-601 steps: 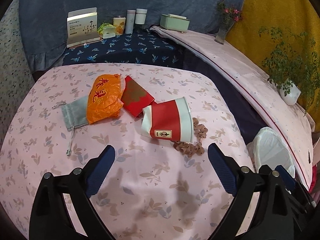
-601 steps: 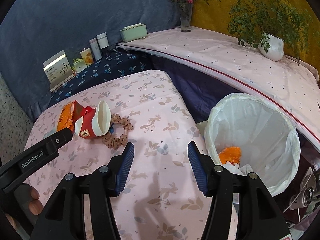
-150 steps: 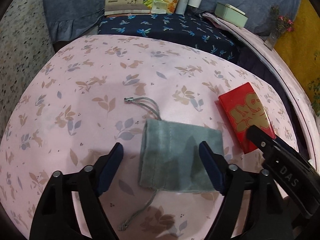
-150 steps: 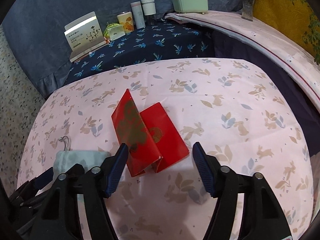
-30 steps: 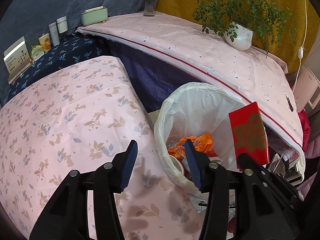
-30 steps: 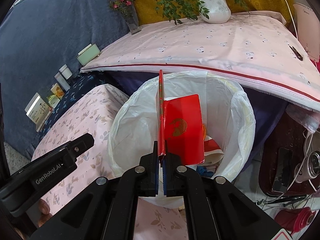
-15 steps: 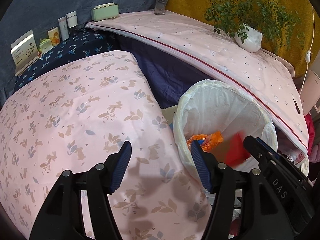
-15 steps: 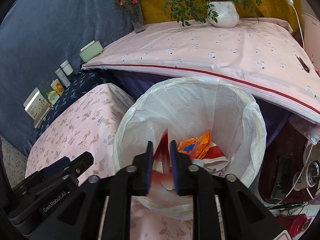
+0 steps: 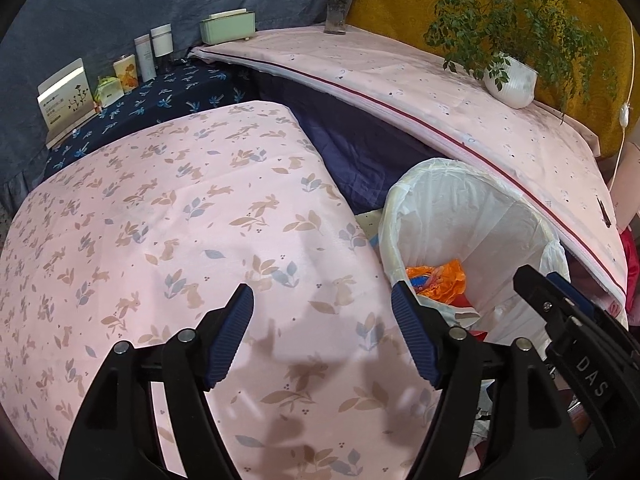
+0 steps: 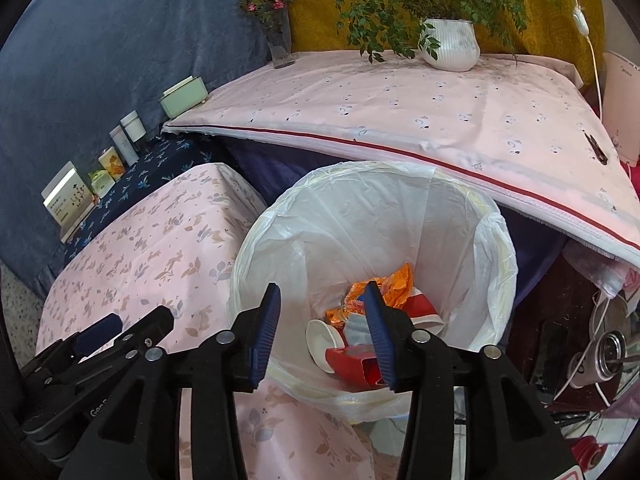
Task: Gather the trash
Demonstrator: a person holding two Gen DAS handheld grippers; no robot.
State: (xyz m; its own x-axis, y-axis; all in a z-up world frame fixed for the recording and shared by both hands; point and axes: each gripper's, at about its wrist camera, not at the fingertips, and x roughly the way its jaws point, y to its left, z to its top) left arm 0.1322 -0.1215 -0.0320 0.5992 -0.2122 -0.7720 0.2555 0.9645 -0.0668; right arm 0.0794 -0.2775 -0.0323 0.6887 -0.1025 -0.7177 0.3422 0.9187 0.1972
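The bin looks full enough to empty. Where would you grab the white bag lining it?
Grip the bag at its rim, where it folds over the bin's edge in loose gathers. Come from above and outside with the open right gripper, pinching that fold rather than the smooth inner wall.

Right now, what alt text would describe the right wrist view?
An open hand-held gripper hangs over a white-lined round trash bin holding an orange plastic wrapper, a red paper envelope and a white paper cup, beside a pink floral-clothed table.
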